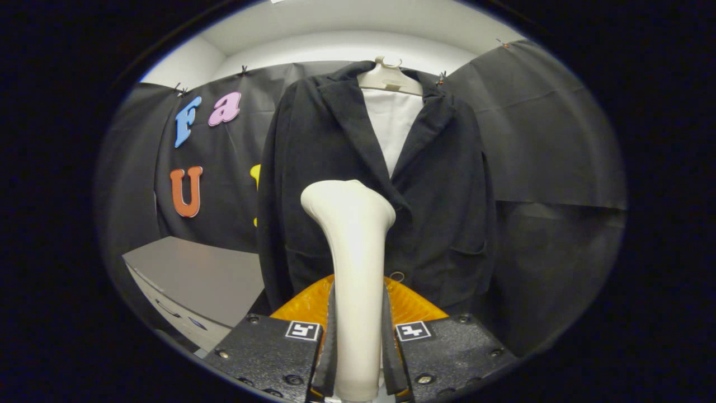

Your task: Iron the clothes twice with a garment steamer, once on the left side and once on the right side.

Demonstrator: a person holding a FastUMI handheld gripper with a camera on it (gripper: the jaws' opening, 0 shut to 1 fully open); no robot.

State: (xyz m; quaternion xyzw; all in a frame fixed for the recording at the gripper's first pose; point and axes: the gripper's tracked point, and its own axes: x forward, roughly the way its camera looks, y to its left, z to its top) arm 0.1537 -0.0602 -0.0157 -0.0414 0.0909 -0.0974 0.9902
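Recording booth: black cloth wall (537, 145), hung jacket (335, 168).

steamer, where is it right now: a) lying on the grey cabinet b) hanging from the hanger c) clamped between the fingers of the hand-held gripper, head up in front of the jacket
c: the hand-held gripper has both fingers pressed on the steamer handle, its head raised before the dark jacket on the hanger.

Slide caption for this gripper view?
Gripper shut on white steamer, head raised before dark jacket on hanger.
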